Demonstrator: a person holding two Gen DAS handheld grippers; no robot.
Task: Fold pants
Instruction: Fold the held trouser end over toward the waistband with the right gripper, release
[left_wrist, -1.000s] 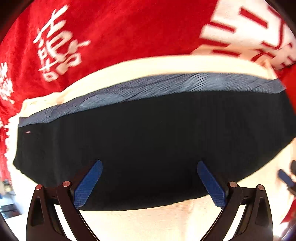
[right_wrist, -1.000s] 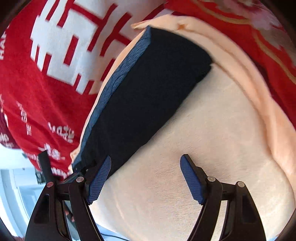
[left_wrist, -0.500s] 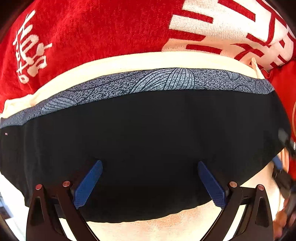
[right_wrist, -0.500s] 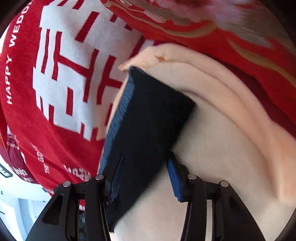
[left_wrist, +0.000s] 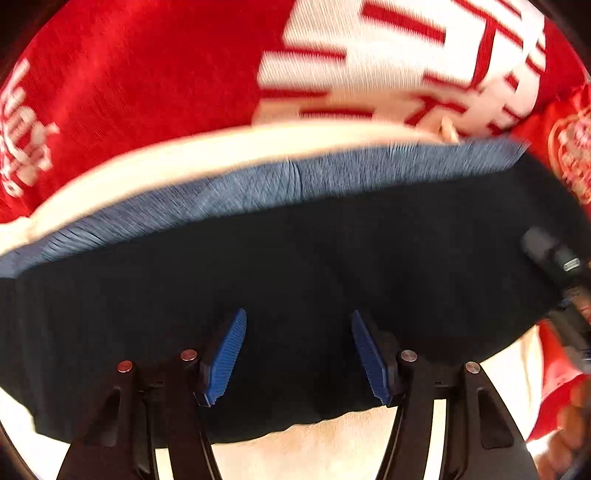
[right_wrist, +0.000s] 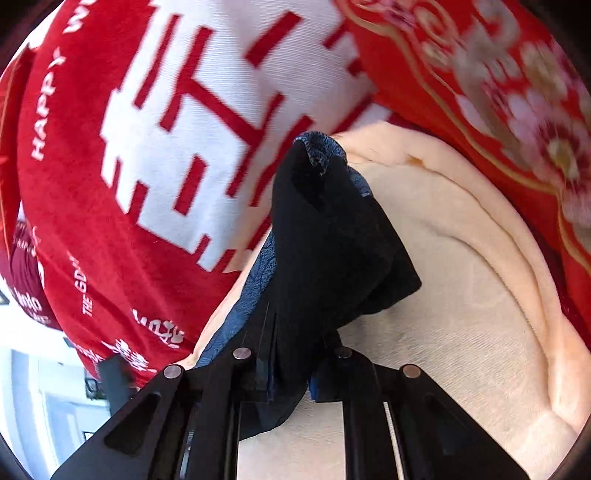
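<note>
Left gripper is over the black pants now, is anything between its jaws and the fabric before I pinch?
Nothing visible. The left gripper sits directly over the black pants, jaws just been closing, only dark cloth between them. The right gripper already clamps the end.

Your left gripper (left_wrist: 297, 350) has its jaws apart over the flat black pants (left_wrist: 295, 277); nothing rises between them. At 3 o'clock the right gripper (left_wrist: 561, 291) crowds that edge. In the right wrist view, lifted pants cloth fills the jaws' gap; the cream blanket (right_wrist: 461, 295) at 3 o'clock lies bare. The red cover (right_wrist: 110, 221) spans 9 to 12 o'clock.
</note>
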